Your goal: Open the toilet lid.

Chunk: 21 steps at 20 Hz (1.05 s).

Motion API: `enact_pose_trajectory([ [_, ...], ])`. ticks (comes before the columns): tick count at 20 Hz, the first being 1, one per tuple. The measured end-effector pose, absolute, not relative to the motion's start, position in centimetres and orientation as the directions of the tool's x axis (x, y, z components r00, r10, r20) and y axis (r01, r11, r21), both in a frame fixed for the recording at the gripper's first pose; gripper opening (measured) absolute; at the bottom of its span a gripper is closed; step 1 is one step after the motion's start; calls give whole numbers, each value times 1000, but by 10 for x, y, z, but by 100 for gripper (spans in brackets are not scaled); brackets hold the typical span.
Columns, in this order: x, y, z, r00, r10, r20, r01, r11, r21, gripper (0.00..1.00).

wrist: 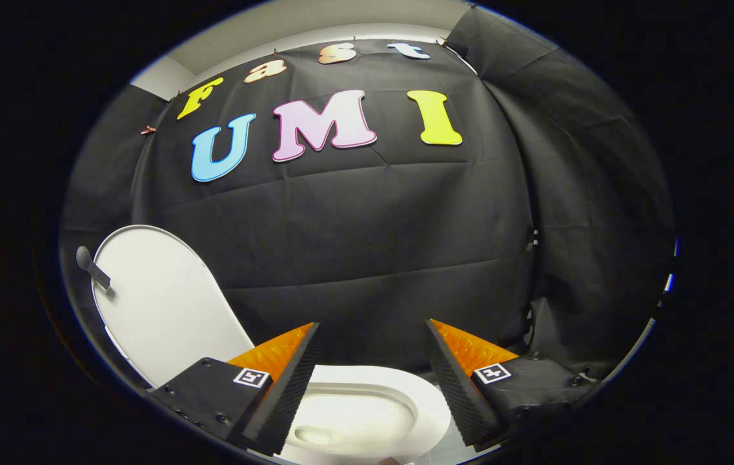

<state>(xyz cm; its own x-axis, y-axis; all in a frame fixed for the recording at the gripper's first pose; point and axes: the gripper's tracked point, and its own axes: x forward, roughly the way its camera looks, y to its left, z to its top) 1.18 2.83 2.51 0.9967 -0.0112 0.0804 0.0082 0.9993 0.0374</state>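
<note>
Furthest left, a small dark handle (92, 267) sticking out from the outer face of the lid (160, 303), near its upper edge. Lid itself raised, standing up and leaning back toward the black cloth wall (367, 245), well off the bowl and to the left of the left finger. Hinge end hidden behind the left finger, so cannot tell how far back the lid rests or whether it touches the cloth.

Next, gripper (373, 378) with fingers spread wide apart, nothing between them, nothing pressed by either. Both fingers clear of the lid.

Between and just beyond the fingers, the toilet (367, 413) with rim and open bowl exposed from above; no cover over it.

Right of the right finger, only folds of the same cloth.

Judged from this: opening looks done, lid up and bowl uncovered. Left, at most, confirming that the lid stays up unaided and drawing the gripper away.
</note>
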Motion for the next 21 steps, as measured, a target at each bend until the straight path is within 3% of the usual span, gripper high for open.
enact_pose_trajectory([
  [21, 11, 32, 21, 998, 14, 63, -15, 1000, 5, 99],
])
